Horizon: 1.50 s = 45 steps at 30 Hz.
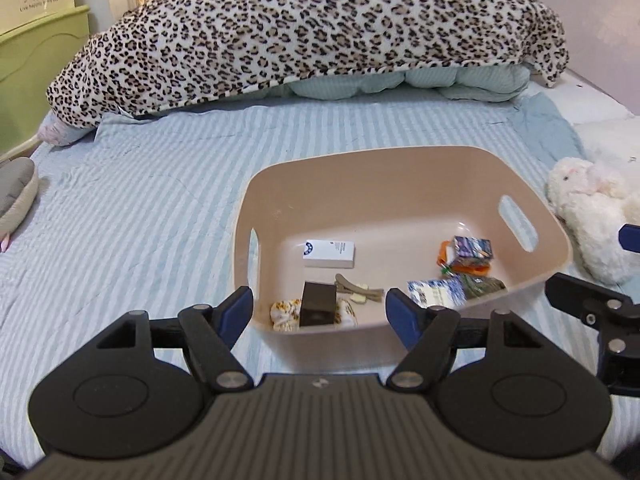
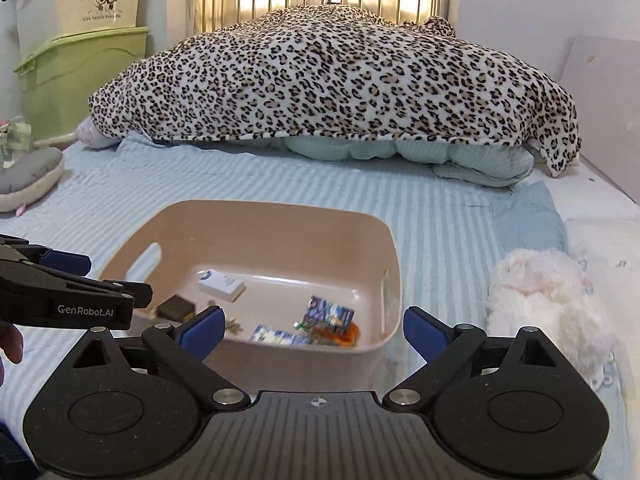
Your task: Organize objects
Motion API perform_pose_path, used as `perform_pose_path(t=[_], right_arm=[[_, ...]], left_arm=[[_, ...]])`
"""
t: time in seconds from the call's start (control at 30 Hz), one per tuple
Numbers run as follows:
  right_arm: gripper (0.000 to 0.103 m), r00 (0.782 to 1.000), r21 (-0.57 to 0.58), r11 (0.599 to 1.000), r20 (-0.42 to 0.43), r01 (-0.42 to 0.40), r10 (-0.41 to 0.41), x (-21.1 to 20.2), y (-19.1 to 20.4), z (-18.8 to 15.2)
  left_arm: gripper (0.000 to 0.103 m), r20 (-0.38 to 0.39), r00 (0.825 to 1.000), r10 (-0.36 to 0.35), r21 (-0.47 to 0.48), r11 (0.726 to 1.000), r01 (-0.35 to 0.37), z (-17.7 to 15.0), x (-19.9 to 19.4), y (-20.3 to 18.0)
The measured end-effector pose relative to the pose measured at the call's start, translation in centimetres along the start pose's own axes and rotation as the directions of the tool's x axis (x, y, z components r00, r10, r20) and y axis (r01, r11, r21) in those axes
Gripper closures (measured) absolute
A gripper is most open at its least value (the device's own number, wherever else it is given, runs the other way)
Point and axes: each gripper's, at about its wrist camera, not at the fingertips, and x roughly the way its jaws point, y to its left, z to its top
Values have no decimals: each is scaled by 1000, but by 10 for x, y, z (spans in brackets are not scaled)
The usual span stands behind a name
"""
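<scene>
A beige plastic basket with handle slots sits on the striped bed; it also shows in the right wrist view. Inside lie a white box, a dark brown box, a patterned cloth item, a beige hair clip, and blue printed packets over an orange item. My left gripper is open and empty, just in front of the basket's near rim. My right gripper is open and empty at the basket's near right corner. The left gripper's body shows at the left of the right wrist view.
A white plush toy lies right of the basket, also in the right wrist view. A leopard-print blanket covers bedding at the back. A grey cushion and green storage bins are at the left.
</scene>
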Motion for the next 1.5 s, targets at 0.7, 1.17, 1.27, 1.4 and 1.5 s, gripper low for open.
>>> perform_pose_path(t=[0.7,1.17,1.27,1.4,1.5], right_arm=[[0,999,42,998,37,-40,39,-107,17,-64],[0,997,29,999,73,-21,19,-160,19,-78],[0,997,21,1000,79,0,-2,-167,20,-80],[0,997,24,1000,75,-2,0,-174,19,-82],[0,996,13,1000,85,4,-5,-181,22,-83]], left_arm=[[29,73,997,-37,-14,999,38,-83,-116,1],[29,94,994,-64,-35,997,67,-103,-170,8],[29,114,992,-55,-23,998,58,-107,-182,6],[28,124,991,-56,-11,998,57,-111,-193,3],[27,123,989,-80,-1,997,81,-116,-199,-1]])
